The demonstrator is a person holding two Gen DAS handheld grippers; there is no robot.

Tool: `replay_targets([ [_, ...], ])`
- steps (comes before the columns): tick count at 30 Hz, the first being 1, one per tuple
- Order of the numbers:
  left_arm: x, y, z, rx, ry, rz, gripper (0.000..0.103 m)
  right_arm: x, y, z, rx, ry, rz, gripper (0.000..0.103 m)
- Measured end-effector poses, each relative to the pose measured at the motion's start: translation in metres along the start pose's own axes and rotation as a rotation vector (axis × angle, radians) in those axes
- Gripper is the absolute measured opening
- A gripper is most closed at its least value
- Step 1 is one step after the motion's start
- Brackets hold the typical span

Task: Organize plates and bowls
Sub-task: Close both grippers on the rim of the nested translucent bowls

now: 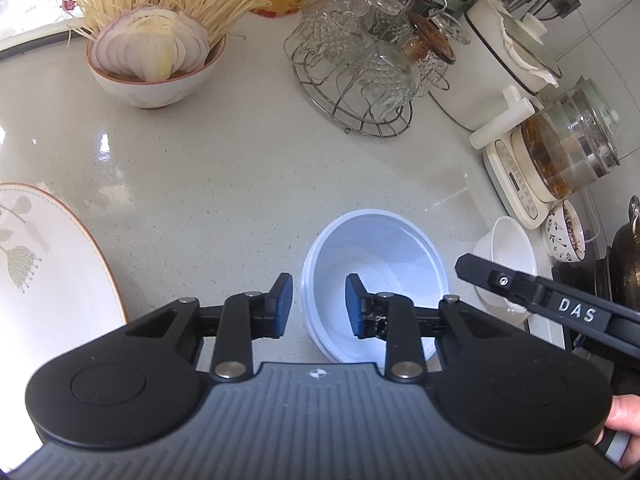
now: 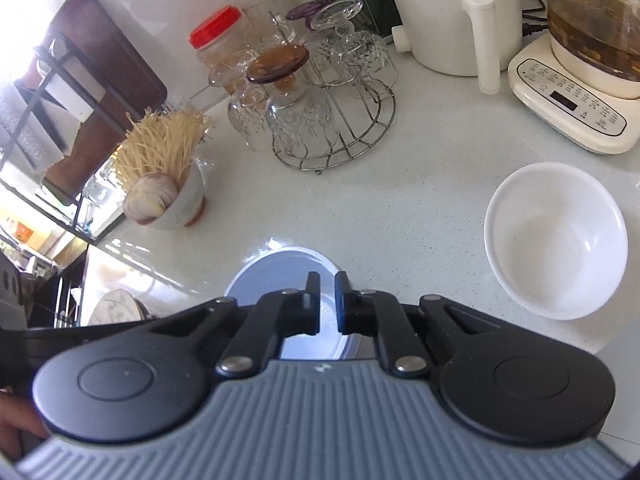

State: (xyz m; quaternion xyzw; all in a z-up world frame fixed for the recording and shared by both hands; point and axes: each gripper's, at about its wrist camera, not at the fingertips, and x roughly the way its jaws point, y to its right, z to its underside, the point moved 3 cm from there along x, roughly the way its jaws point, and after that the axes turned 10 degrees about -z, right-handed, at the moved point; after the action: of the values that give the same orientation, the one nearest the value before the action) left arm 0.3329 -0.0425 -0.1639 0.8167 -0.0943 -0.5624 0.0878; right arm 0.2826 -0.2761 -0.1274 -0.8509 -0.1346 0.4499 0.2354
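The pale blue bowl (image 1: 374,280) sits upright on the speckled white counter (image 1: 224,200), right in front of both of your grippers. Your left gripper (image 1: 318,304) has its fingers spread and straddling the bowl's near-left rim: the right blue pad (image 1: 353,306) hangs inside the bowl, the left pad outside over the counter. Neither pad clearly touches the wall.

Your right gripper (image 2: 327,302) hovers over the same bowl (image 2: 272,276), its fingers drawn almost together with only a thin gap between them. You cannot tell whether they pinch the rim or merely hang above the bowl's inside.

Just to the right stands an empty white bowl (image 2: 556,240), apart from the blue one. At the far left of the left wrist view lies a white plate with a leaf pattern (image 1: 44,264).

Farther back, a bowl of sliced onion and noodles (image 1: 154,60) stands beside a wire rack of upturned glasses (image 1: 356,68). To the right are a white pot (image 1: 492,68), a glass kettle on its cream base (image 1: 560,152), and a small patterned bowl (image 1: 564,232).
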Motion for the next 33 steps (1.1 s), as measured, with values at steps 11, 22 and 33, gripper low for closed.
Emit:
replay_targets([
  [11, 0.009, 0.003, 0.006, 0.010, -0.016, 0.007, 0.029, 0.012, 0.009, 0.009, 0.025, -0.018, 0.037, 0.013],
  [22, 0.007, -0.003, 0.009, 0.002, -0.005, -0.024, 0.016, 0.017, 0.014, 0.015, 0.056, -0.050, -0.013, 0.013],
  [33, 0.002, -0.019, 0.014, -0.029, -0.012, -0.052, 0.016, 0.024, 0.000, 0.019, 0.031, -0.083, -0.042, 0.013],
])
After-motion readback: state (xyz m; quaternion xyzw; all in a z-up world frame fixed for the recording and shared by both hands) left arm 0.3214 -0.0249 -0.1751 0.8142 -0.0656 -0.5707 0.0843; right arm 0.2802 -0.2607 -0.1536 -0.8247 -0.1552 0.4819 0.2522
